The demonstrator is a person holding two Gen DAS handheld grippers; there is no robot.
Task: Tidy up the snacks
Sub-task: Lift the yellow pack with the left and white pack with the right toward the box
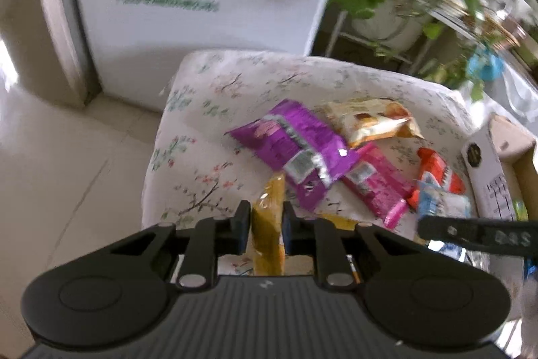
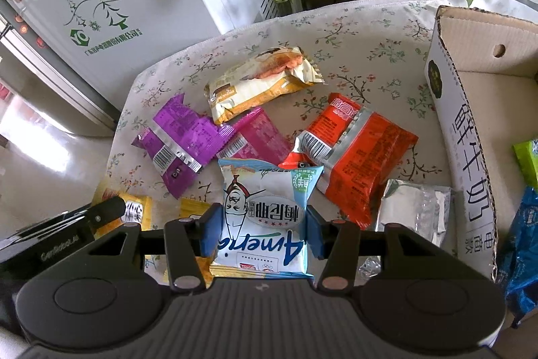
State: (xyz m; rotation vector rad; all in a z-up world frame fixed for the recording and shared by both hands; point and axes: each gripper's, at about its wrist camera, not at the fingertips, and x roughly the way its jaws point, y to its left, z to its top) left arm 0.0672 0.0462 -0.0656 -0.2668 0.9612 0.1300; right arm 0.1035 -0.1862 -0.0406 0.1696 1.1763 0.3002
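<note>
Floral tablecloth (image 2: 370, 32): purple packet (image 2: 181, 137), magenta packet (image 2: 259, 137), cream packet (image 2: 255, 79), red packet (image 2: 366, 153), silver packet (image 2: 413, 207); cardboard box (image 2: 470, 137) at right. Left gripper (image 1: 267, 221) pinches yellow packet (image 1: 269, 224); right gripper (image 2: 262, 224) clamps pale-blue packet (image 2: 265, 207).

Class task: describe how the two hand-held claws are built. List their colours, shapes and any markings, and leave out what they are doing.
Both claws, left and right, have a black ribbed body with two round raised discs, black linkage arms on silver rivets and blue finger pads. White lettering, partly readable, runs along each claw's side where the other camera catches it. No cables or sleeves show.
</note>
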